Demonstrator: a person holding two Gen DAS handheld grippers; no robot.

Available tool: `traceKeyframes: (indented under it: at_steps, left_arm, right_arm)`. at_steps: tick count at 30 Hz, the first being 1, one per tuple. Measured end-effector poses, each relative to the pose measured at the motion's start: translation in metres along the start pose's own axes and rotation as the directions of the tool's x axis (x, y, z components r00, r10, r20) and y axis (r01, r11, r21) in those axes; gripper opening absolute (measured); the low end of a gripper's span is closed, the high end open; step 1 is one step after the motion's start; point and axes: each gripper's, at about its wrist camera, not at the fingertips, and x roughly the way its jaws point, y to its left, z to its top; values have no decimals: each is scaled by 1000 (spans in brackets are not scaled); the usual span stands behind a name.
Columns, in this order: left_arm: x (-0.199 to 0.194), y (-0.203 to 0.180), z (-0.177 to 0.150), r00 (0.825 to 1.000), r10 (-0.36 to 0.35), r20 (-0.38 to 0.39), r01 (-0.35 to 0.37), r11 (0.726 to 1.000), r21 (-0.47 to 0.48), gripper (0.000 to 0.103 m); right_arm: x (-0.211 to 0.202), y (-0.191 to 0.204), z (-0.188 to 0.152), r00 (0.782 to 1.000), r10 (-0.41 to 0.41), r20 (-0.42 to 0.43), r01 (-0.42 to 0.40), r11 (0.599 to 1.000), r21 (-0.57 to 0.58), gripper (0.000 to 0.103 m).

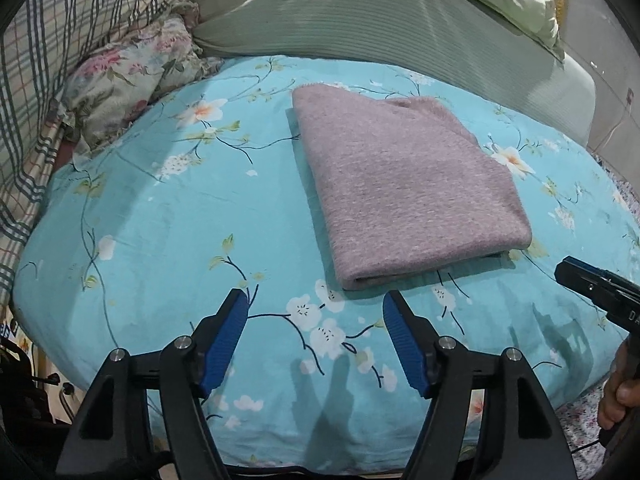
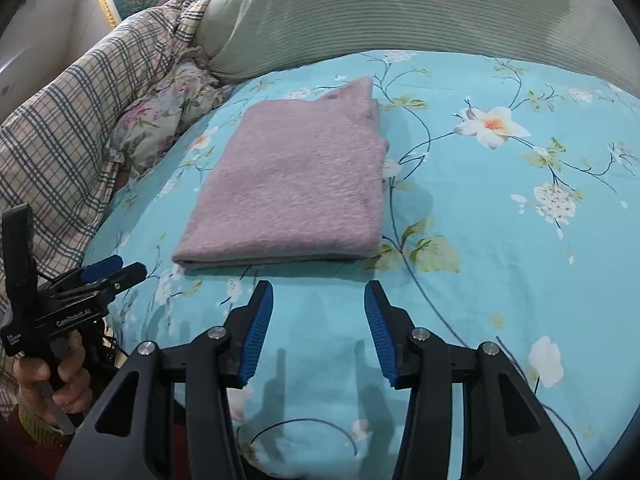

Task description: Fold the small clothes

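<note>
Left of the right gripper [image 2: 319, 296], the left gripper [image 2: 110, 270] shows side-on, its finger gap unreadable; the hand [image 2: 56, 380] gripping it is cropped, and the garment's [image 2: 288, 184] inner layers stay hidden

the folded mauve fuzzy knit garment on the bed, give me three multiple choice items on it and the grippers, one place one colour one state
1. Where does the folded mauve fuzzy knit garment lie?
A. on the turquoise floral bedsheet
B. on the green ribbed pillow
C. on the plaid blanket

2. What colour are the gripper finger pads?
A. red
B. blue
C. white

3. How do the left gripper and right gripper stand?
A. both shut on the garment
B. one shut
C. both open, short of the garment

Answers: 1 A, sheet shows around all its edges; 2 B, ribbed blue pads; 3 C, bare sheet shows between each pair of fingers.
</note>
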Motion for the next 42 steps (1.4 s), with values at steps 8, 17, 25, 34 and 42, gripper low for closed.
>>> traceKeyframes:
  at_steps: [8,17,25,34,42]
  left_arm:
    - [-4,4,-6,999,37,1,-37,999,19,75]
    - [8,9,11,997,75,-7,-74,996,41,81]
    - [21,8,33,997,80,-11,-79,995,64,84]
    - [59,23,64,997,31,-71,-32,999,-20,84]
    - [68,19,76,997,16,-81,-18,999,-27,84]
  right_arm:
    - [4,9,-5,1000,14,-21,-15,1000,-14,49]
    - [17,6,12,999,10,-32,-11,999,-32,54]
    - [32,0,36,999,7,-41,-8,999,-41,64]
    - [73,-30,99,1000,-26,-10,26,1000,16,64]
    - [76,-24,110,1000,1,-12,0,999,43,64]
